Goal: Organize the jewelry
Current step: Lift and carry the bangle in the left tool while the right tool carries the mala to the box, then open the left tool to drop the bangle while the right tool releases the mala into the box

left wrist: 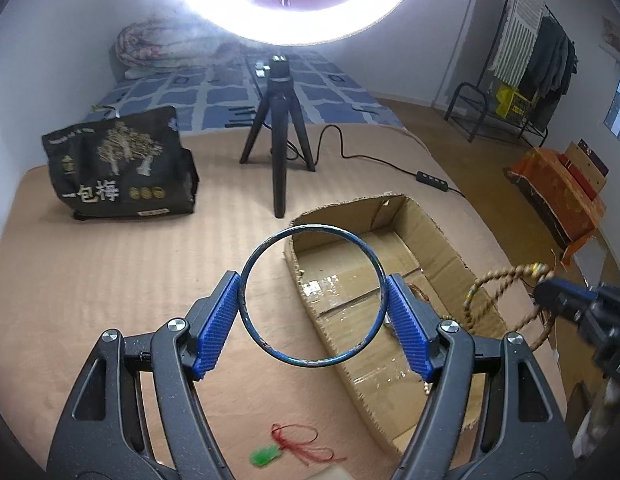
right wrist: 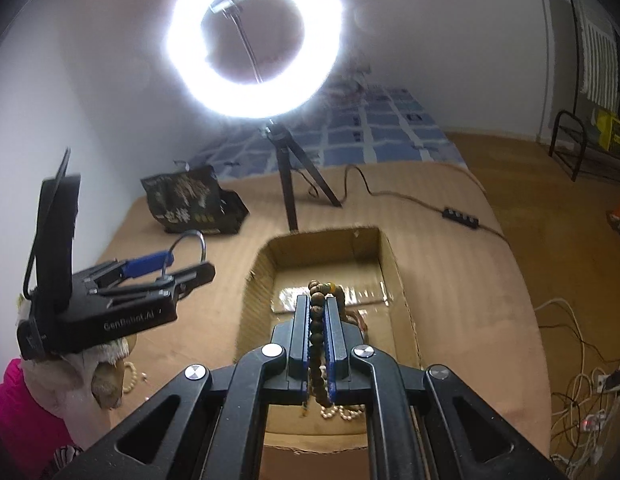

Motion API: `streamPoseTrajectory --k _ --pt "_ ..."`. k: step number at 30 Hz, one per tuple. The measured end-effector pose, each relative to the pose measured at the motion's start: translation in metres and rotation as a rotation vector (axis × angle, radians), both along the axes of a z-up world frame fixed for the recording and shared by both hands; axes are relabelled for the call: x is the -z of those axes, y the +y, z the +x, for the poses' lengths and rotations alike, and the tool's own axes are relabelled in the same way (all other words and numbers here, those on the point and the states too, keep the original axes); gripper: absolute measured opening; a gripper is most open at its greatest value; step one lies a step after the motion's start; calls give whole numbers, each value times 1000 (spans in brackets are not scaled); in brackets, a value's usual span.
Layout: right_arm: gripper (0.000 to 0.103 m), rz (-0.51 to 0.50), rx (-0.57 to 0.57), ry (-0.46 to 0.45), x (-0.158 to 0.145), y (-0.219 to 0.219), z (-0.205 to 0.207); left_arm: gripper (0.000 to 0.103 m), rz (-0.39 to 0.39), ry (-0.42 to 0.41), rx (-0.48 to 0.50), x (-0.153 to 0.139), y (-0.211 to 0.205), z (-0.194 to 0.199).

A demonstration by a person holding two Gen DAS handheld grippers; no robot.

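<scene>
Left gripper (left wrist: 314, 312) is pinching the stiff blue bangle (left wrist: 313, 295) across its rim; right gripper (right wrist: 318, 320) is clamping floppy wooden beads (right wrist: 317, 312), probably sliding easily.

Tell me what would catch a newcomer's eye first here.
The glaring ring light on its tripod at the far end of the bed dominates both views. Nearer, the left gripper clamps a blue bangle beside the open cardboard box, while the right gripper pinches a string of brown beads above it.
</scene>
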State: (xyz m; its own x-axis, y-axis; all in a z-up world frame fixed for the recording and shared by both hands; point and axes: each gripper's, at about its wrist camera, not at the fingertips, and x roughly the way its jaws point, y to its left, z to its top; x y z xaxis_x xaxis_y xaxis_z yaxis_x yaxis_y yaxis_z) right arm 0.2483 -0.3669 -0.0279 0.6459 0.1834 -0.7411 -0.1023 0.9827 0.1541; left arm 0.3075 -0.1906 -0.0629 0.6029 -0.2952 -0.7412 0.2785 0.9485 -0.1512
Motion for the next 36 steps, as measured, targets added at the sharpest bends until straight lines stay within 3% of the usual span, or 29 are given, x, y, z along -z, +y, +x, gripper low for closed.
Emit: streamPoseTrajectory --k 5,19,20,22,24,26,28,36 --pt "4 -37 20 48 20 -3 4 75 6 25 10 13 -14 11" --pt "6 -83 32 71 27 -1 7 75 -25 47 17 21 -20 17" --pt "10 -89 33 70 27 -1 7 75 -30 49 18 21 -20 17" --pt "30 -94 32 63 26 1 6 75 -34 50 22 19 -21 16" --pt "35 -107 33 57 24 3 4 77 -32 51 22 19 -21 16" --pt "48 -120 31 46 22 5 3 78 -30 54 19 19 -21 16" --pt "69 -135 35 33 21 8 2 79 -27 52 16 18 -20 16" --pt "81 -166 41 23 20 12 1 79 -31 40 11 14 -17 13"
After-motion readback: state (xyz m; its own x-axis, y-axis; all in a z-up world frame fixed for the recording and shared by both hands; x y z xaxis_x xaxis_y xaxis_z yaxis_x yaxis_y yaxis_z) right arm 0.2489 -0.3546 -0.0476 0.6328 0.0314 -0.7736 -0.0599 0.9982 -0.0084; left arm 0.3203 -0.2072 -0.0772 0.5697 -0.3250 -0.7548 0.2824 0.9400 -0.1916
